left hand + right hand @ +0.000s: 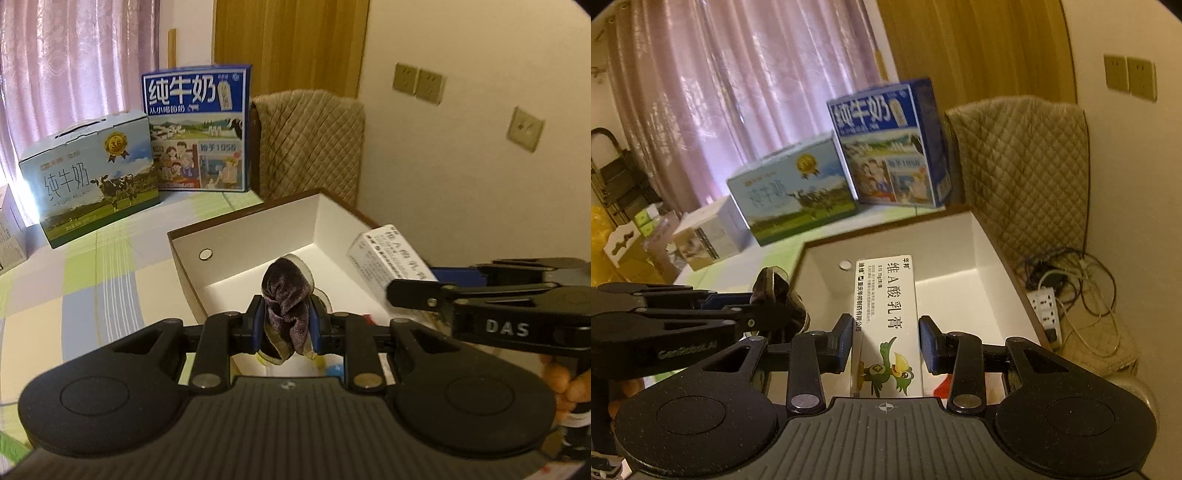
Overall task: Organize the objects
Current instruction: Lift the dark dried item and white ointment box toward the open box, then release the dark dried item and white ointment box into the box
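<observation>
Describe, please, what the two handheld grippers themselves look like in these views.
Both are matte black plastic: ribbed bases, round side pads, silver rivets, linkage arms and blue finger pads. The right gripper is lettered DAS; the left gripper bears faint grey lettering. No sleeves show.

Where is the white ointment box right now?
The ointment box is held between the right gripper fingers, above the open white box; in the left view it shows at right.
</observation>
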Demonstrator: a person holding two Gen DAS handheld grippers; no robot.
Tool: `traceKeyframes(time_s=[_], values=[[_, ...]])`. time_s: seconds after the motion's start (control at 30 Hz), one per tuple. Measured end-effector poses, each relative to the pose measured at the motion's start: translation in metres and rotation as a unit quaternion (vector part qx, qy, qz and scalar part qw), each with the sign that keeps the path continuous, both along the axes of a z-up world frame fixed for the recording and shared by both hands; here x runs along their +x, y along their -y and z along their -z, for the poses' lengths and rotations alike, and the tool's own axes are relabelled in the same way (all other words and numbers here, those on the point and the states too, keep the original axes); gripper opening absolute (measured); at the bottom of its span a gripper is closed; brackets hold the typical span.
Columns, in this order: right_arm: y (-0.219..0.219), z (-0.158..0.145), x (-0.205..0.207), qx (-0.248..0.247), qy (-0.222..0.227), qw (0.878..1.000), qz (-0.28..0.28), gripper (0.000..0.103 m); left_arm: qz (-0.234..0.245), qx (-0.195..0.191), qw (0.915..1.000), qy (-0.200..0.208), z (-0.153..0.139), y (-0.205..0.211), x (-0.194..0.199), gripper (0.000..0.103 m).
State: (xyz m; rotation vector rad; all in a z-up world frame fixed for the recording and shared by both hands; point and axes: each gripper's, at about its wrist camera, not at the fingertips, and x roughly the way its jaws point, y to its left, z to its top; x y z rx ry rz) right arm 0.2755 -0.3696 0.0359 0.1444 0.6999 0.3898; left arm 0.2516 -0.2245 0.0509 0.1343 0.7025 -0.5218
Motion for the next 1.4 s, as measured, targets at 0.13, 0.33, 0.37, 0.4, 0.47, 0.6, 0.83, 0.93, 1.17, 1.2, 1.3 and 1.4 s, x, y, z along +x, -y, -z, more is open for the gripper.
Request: traceKeyframes(time_s=[0.13,0.33,0.37,0.4,0.47,0.6,0.83,0.93,1.17,1.2,1.3,1.4], values=[[0.004,0.018,0.026,-0.013,-0.022,1.0,0.01,0.035,-0.017,0.017,0.9992,-0.032,0.019,0.013,0.031,0.02],[0.006,0.037,0.058,-0.02,-0.039,0.999,0.028,0.035,-0.027,0.046,0.9976,-0.044,0.038,0.023,0.063,0.021],[0.006,0.039,0.062,-0.02,-0.041,0.998,0.032,0.035,-0.029,0.047,0.9974,-0.045,0.04,0.024,0.067,0.021],[0.006,0.04,0.066,-0.019,-0.043,0.998,0.033,0.035,-0.028,0.049,0.9974,-0.044,0.041,0.025,0.07,0.021],[0.005,0.042,0.072,-0.021,-0.041,0.998,0.036,0.035,-0.027,0.053,0.9975,-0.039,0.043,0.028,0.075,0.021],[0.005,0.044,0.081,-0.027,-0.038,0.998,0.043,0.035,-0.025,0.056,0.9975,-0.035,0.046,0.033,0.083,0.023],[0.006,0.045,0.09,-0.031,-0.034,0.997,0.054,0.035,-0.033,0.063,0.997,-0.029,0.049,0.038,0.092,0.025],[0.008,0.044,0.091,-0.016,-0.029,0.998,0.057,0.035,-0.033,0.063,0.9971,-0.029,0.05,0.039,0.093,0.031],[0.011,0.032,0.09,-0.005,-0.007,0.998,0.061,0.041,-0.032,0.05,0.998,-0.021,0.047,0.039,0.091,0.065],[0.012,0.031,0.089,-0.003,-0.006,0.998,0.061,0.042,-0.03,0.051,0.9981,-0.018,0.047,0.039,0.09,0.065],[0.013,0.03,0.085,0.001,-0.01,0.998,0.058,0.045,-0.028,0.048,0.9982,-0.021,0.046,0.037,0.088,0.068],[0.013,0.031,0.08,-0.001,-0.014,0.998,0.054,0.047,-0.028,0.042,0.9985,-0.023,0.046,0.034,0.086,0.071]])
